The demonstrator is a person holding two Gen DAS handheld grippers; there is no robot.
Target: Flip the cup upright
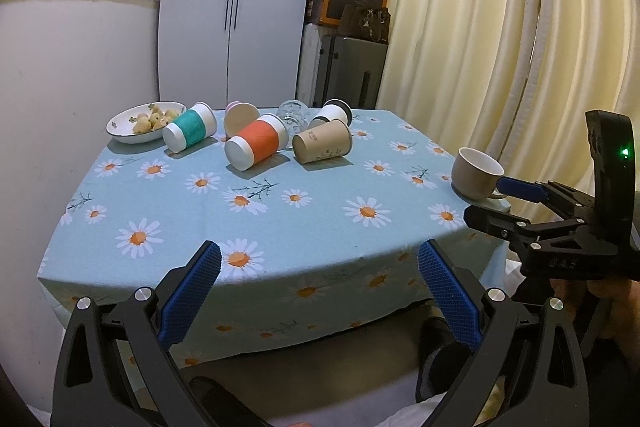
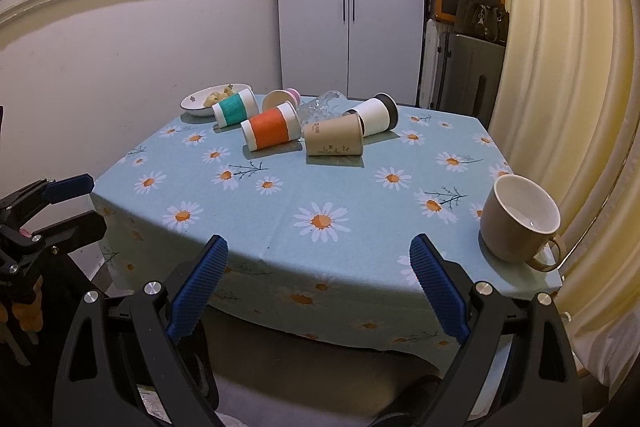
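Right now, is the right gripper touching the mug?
Apart. The right wrist view shows the right gripper open, tablecloth visible between its nearer finger and the mug.

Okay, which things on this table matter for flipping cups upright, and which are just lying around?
For the job:
orange cup, on its side
teal cup, on its side
brown paper cup, on its side
white cup, on its side
pink cup, on its side
glass, tipped over

Lying about:
mug, already upright
snack plate
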